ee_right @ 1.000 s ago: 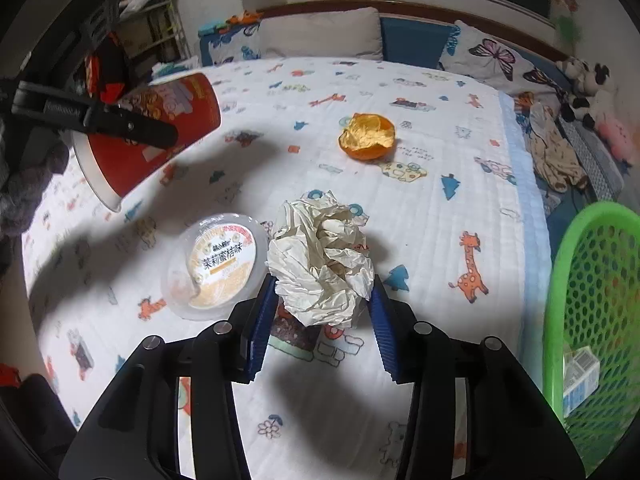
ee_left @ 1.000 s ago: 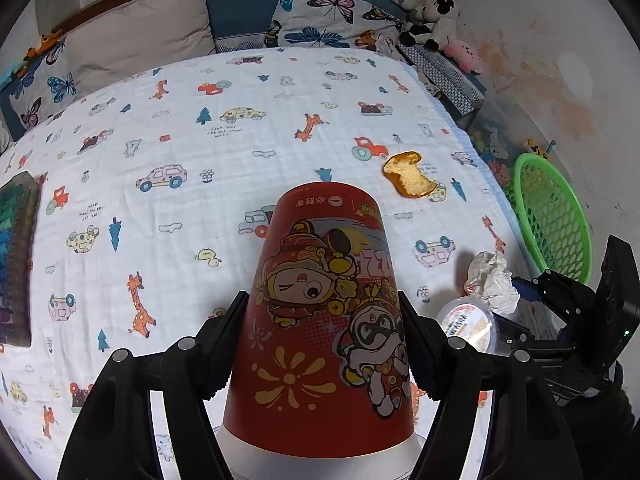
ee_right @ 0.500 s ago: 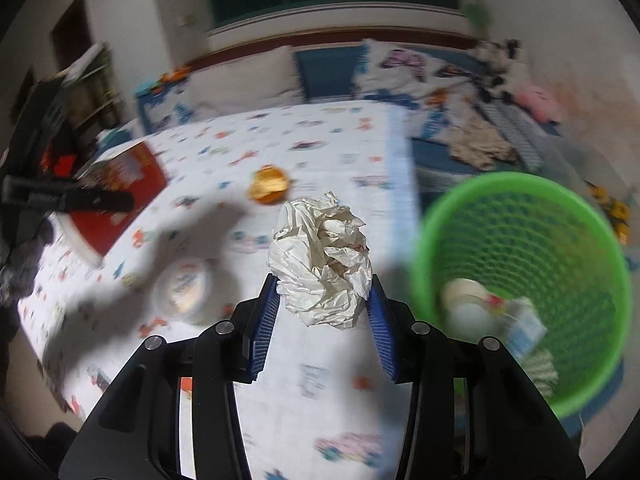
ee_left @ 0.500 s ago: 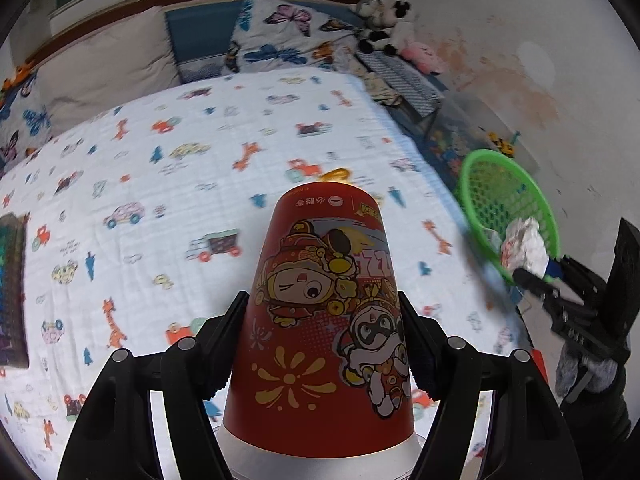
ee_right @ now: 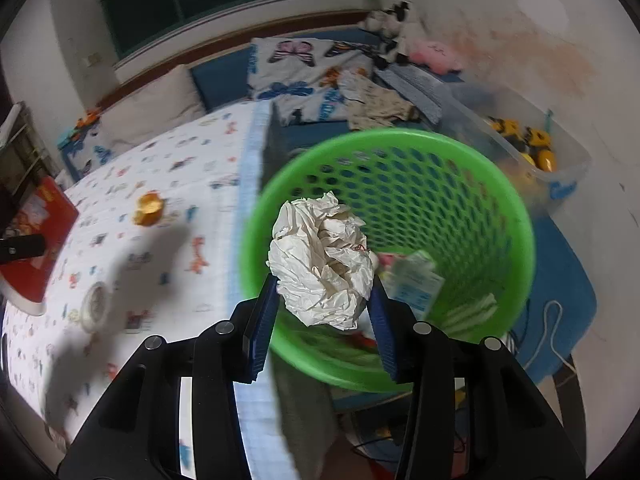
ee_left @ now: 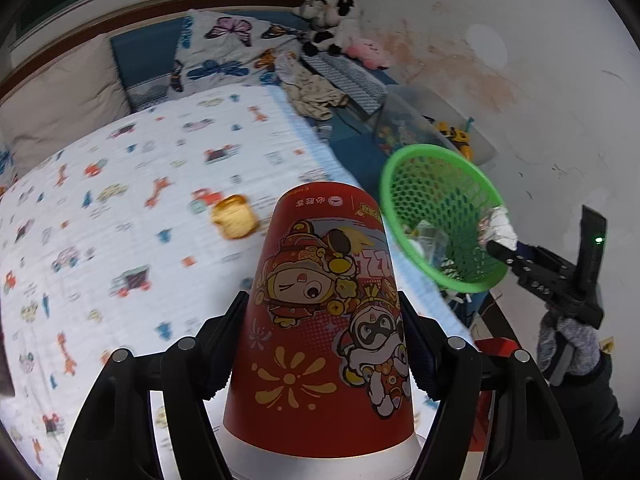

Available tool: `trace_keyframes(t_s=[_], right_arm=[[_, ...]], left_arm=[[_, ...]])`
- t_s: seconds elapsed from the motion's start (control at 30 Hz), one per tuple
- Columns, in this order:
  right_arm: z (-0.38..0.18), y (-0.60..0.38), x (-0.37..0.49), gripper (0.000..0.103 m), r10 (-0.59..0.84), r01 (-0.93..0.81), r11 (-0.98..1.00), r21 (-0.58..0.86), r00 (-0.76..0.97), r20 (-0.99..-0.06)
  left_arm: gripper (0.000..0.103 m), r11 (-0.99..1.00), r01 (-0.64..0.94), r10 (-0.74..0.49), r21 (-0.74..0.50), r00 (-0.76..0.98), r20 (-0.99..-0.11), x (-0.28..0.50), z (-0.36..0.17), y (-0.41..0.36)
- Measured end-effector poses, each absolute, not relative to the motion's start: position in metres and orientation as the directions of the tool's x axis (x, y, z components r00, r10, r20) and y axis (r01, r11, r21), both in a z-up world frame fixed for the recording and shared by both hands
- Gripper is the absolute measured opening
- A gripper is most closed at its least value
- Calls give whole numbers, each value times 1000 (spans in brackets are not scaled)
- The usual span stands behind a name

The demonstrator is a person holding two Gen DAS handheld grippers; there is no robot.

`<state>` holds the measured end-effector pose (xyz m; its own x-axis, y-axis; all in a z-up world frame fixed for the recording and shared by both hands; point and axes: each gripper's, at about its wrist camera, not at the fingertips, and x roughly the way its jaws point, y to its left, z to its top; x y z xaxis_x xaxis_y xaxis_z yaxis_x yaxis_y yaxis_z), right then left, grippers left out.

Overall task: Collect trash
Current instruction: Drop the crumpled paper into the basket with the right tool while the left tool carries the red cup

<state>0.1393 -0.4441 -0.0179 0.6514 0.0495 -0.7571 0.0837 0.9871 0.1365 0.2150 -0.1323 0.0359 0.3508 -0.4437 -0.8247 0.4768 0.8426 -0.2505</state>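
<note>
My left gripper [ee_left: 322, 304] is shut on an upside-down red paper cup [ee_left: 316, 360] with cartoon figures, held above the bed. My right gripper [ee_right: 324, 280] holds a crumpled white paper ball [ee_right: 320, 256] over the near rim of the green mesh basket [ee_right: 440, 184]. Its jaws are opening, and the blue pads still touch the paper. Several pieces of trash lie inside the basket. In the left wrist view the basket [ee_left: 436, 200] stands beside the bed, with the paper ball [ee_left: 500, 224] at its right rim. An orange peel [ee_right: 149, 208] and a round plastic lid [ee_right: 96, 300] lie on the bedsheet.
The bed [ee_left: 120, 200] has a white sheet printed with cars and giraffes. Pillows [ee_left: 228, 52] and plush toys [ee_left: 344, 32] line its head. A clear bin of toys [ee_right: 532, 148] stands behind the basket by the wall. A blue mat [ee_right: 568, 280] lies under the basket.
Both grippers swung right from the bed towards the basket. The paper ball, picked up off the sheet, now hangs over the basket's rim. The cup stays gripped.
</note>
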Motion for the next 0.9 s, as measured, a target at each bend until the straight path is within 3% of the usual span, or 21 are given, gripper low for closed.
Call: trace_keyframes(t_s=[0.2,0.3,0.7,0.9], right_arm=[[-31,-470,138,48,56,120,977,174,644,-763],[-33,-477,136,57,63,124,975,187,647,-760],[-13,-490,112,66,29,126,978,168,709,-704],[0,-491,92,66,21,125,977,173,750,-661]], left_arm=[[68,819,516,-463,-249,340,-818,220,45,-180],[68,809,530,-477,-255,340,-810,222,49,-203],[68,758,592,-511,-273,279,-813,244,42,-302],[68,736,623,-512,-265,256,-820,255,28,-352]])
